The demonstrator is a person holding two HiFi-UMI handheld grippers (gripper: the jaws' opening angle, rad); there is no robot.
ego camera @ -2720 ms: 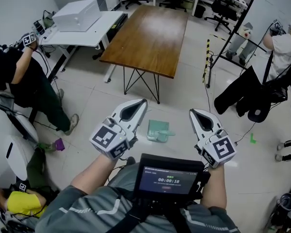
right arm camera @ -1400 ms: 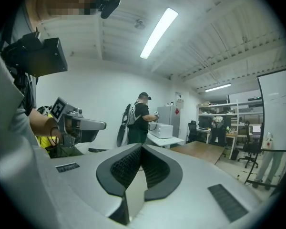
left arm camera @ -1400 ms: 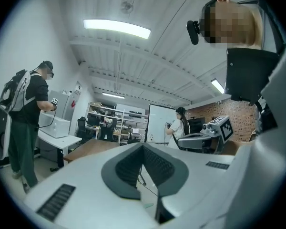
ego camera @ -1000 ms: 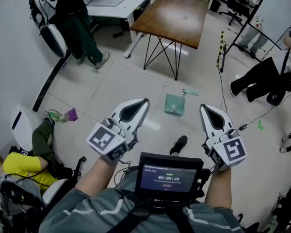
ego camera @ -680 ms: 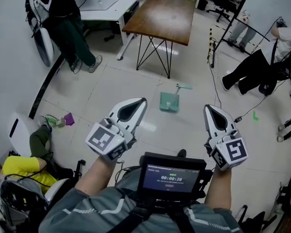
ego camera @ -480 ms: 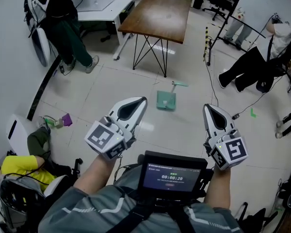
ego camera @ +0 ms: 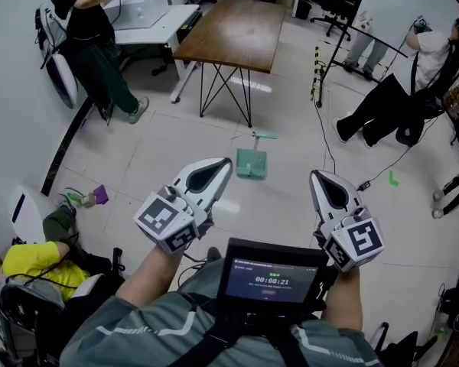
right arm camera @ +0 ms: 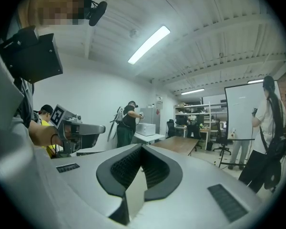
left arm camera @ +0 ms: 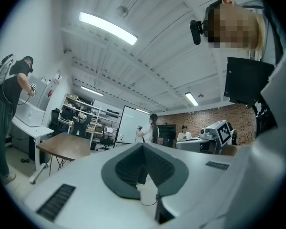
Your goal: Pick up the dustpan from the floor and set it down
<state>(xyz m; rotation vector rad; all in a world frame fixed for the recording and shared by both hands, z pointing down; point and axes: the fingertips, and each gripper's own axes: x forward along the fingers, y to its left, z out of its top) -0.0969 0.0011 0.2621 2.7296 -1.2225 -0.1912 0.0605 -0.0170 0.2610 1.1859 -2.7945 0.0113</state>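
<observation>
The pale green dustpan (ego camera: 252,163) lies flat on the tiled floor, its handle (ego camera: 262,135) pointing away toward the table. In the head view it sits ahead of both grippers, between them and well below them. My left gripper (ego camera: 226,164) is held level to the dustpan's left, shut and empty; in the left gripper view its jaws (left arm camera: 144,147) meet at the tip. My right gripper (ego camera: 314,177) is held level to the dustpan's right, also shut with nothing in it (right arm camera: 142,149). Neither gripper touches the dustpan.
A wooden table (ego camera: 233,33) on black legs stands beyond the dustpan, with a white desk (ego camera: 149,21) to its left. A person in black (ego camera: 92,44) stands at the desk, another (ego camera: 23,262) sits on the floor at left. A person (ego camera: 413,82) and floor cables (ego camera: 367,182) are at the right.
The whole view has shifted as I walk: the dustpan has slid leftward in the head view and the table has drawn back. Both grippers stay shut and empty.
</observation>
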